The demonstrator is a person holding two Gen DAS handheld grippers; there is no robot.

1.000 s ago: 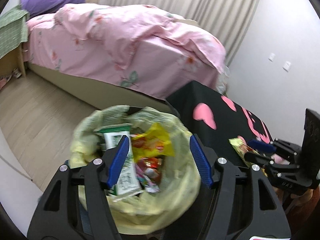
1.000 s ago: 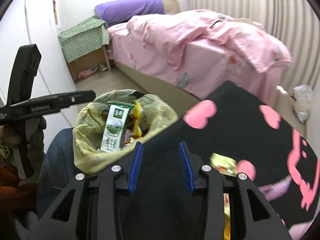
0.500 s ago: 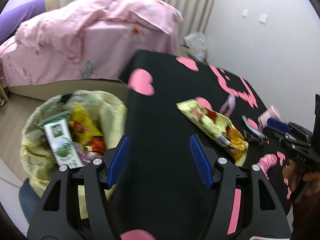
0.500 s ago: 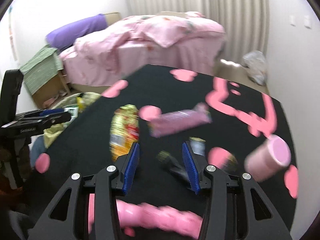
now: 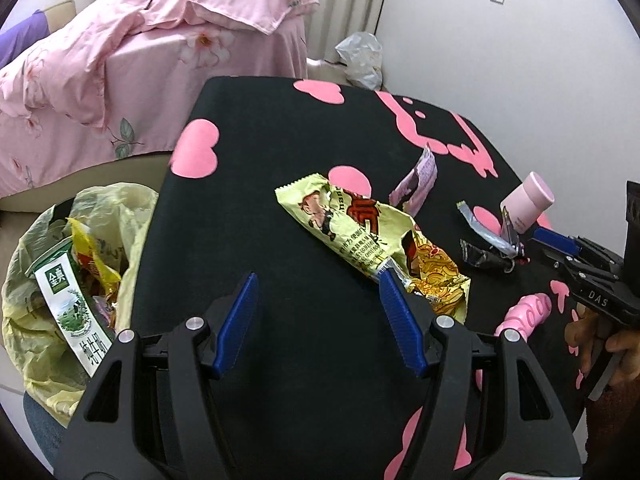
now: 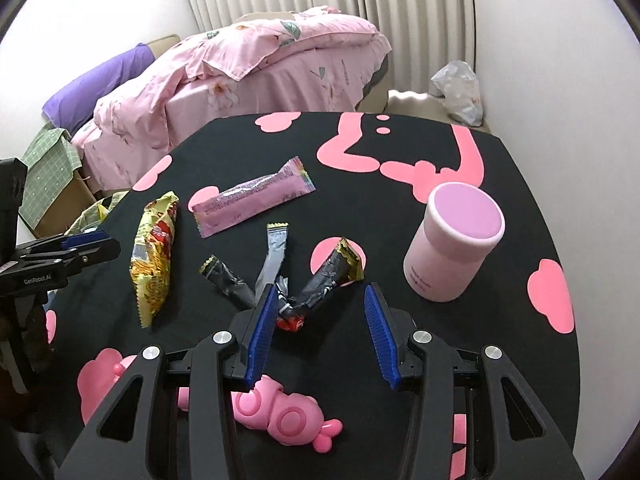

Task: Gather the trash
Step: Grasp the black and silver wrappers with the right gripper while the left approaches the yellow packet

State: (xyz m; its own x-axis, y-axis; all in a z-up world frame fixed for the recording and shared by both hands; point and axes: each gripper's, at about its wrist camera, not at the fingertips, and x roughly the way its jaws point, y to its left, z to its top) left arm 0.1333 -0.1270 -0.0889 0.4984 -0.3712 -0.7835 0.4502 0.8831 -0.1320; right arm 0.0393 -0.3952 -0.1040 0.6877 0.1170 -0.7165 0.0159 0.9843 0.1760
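Note:
A black table (image 5: pixel 280 152) with pink shapes holds trash. A yellow snack bag (image 5: pixel 372 236) (image 6: pixel 154 252) lies mid-table, just past my open left gripper (image 5: pixel 320 312). A pink wrapper (image 6: pixel 252 196) (image 5: pixel 416 180) lies beyond it. Small dark and silver sachets (image 6: pixel 276 276) (image 5: pixel 486 248) lie right in front of my open, empty right gripper (image 6: pixel 320 332). A bin lined with a yellow bag (image 5: pixel 60 280) stands left of the table, holding a green-and-white carton (image 5: pixel 72 304) and wrappers.
A pink lidded cup (image 6: pixel 454 240) stands upright to the right of the sachets. A pink toy (image 6: pixel 280 412) lies at the table's near edge. A pink bed (image 5: pixel 140 60) stands behind. A clear plastic bag (image 6: pixel 458 92) sits on the floor by the wall.
Both grippers swung right from over the bin to over the table. The left now faces the yellow snack bag, the right the small sachets. Both stay open.

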